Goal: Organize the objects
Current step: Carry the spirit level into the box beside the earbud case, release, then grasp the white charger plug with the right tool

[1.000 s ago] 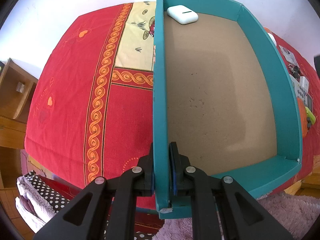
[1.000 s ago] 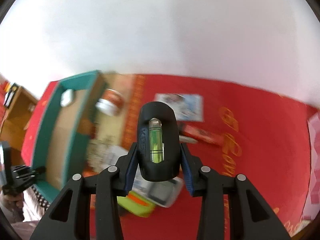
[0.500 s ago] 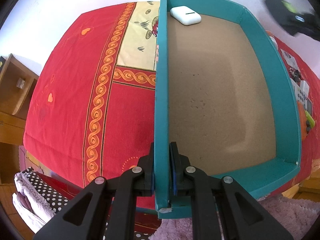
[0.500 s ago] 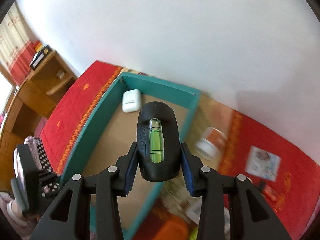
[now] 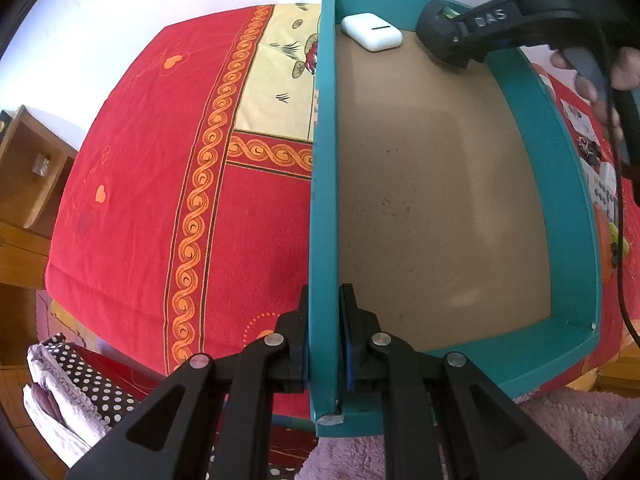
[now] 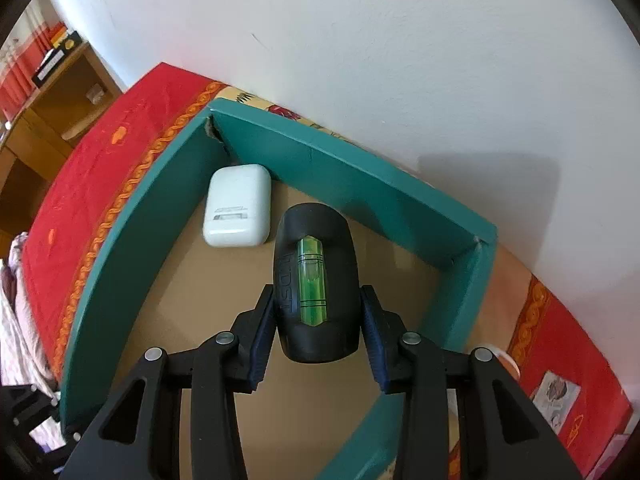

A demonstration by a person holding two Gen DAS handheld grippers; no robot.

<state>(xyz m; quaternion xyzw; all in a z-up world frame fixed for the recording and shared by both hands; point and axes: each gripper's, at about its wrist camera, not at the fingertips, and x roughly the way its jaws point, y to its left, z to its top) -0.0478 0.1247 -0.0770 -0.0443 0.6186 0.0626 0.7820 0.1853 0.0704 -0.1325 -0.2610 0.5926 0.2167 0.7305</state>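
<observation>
The right gripper point(image 6: 318, 332) was over the teal box point(image 6: 352, 176), its jaws clenched on the flanks of a black pocket level point(image 6: 316, 284), green vial facing up. From the left wrist view the level point(image 5: 440, 36) sat up at one o'clock, low over the brown floor of the box near the far wall. At its eleven o'clock in the right wrist view lay the white earbud case point(image 6: 238, 210), tucked into the far corner, just beside the level's nose; whether the two touched I could not tell.

That level looked like hard moulded plastic: stiff, probably light, rounded and likely a bit slick on top. The grip across its flat sides near the rear end looked the sensible hold, clear of the vial, which I'd judge the one fragile part.

Down at six o'clock the left gripper point(image 5: 324, 340) had its jaws clamped on the near end of the box's side wall point(image 5: 322, 200), one pad inside, one outside. The wall looked like thin board, split at a far corner, so I'd expect it to flex rather than bear much pull. The box sat on a red patterned cloth point(image 5: 160, 200).
</observation>
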